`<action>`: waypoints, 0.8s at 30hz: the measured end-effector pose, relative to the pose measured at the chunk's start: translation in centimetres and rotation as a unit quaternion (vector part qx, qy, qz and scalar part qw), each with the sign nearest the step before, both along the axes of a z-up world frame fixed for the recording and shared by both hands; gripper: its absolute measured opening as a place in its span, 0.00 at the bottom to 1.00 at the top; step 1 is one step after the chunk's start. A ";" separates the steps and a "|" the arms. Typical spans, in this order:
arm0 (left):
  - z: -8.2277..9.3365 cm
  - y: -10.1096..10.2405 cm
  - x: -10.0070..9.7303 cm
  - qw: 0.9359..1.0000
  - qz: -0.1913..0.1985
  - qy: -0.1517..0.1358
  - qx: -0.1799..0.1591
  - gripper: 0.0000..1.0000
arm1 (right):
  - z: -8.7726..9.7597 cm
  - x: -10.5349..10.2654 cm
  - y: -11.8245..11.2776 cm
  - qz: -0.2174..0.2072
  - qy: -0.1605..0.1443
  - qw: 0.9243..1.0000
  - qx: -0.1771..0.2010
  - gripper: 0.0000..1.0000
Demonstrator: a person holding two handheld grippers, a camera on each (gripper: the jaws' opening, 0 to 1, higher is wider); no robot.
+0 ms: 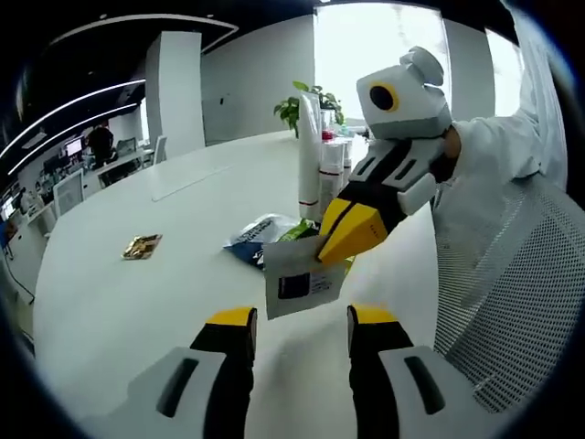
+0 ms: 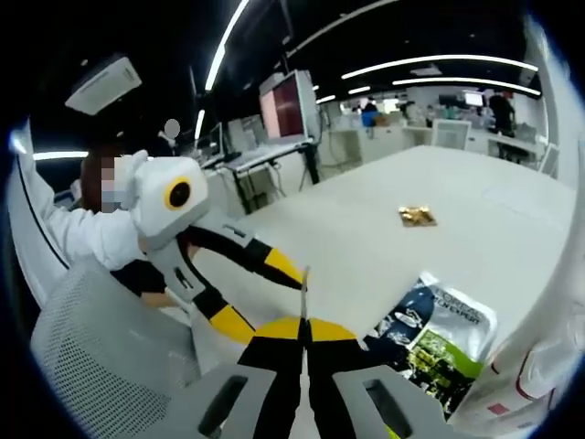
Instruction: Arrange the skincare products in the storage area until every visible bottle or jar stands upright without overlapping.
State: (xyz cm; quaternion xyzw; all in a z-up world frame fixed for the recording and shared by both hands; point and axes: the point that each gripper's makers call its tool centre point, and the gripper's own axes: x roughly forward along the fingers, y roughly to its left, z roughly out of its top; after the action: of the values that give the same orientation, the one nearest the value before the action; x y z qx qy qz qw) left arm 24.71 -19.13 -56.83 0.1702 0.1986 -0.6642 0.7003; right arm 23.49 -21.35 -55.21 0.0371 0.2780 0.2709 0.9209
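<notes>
My right gripper (image 1: 335,245) reaches in from the right, shut on the top edge of a small white card (image 1: 302,279) with a dark printed patch. The card hangs just above the gap of my left gripper (image 1: 302,317), whose jaws stand open, and touches neither jaw. In the right gripper view the card (image 2: 305,291) shows edge-on between my right gripper's (image 2: 304,327) closed jaws, with the left gripper (image 2: 260,296) open beside it. Tall white bottles (image 1: 311,151) stand upright behind the card. A blue and green packet (image 1: 260,233) lies flat beside them.
The white table (image 1: 137,302) curves away with its edge at the left. A small gold packet (image 1: 142,245) lies alone on it. A potted plant (image 1: 306,101) stands behind the bottles. A person's white sleeve (image 1: 498,151) and a mesh chair back (image 1: 512,302) are at the right.
</notes>
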 end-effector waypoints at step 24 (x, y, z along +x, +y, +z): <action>1.1 1.6 -1.5 0.995 -0.056 0.080 0.017 0.21 | 1.3 -1.6 2.5 0.104 -0.025 0.994 0.017 0.00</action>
State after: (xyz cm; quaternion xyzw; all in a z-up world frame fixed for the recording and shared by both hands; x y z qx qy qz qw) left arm 23.16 -17.56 -55.74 0.1390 0.2551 -0.7106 0.6408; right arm 21.92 -18.89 -53.91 0.0166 0.2525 0.3703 0.8938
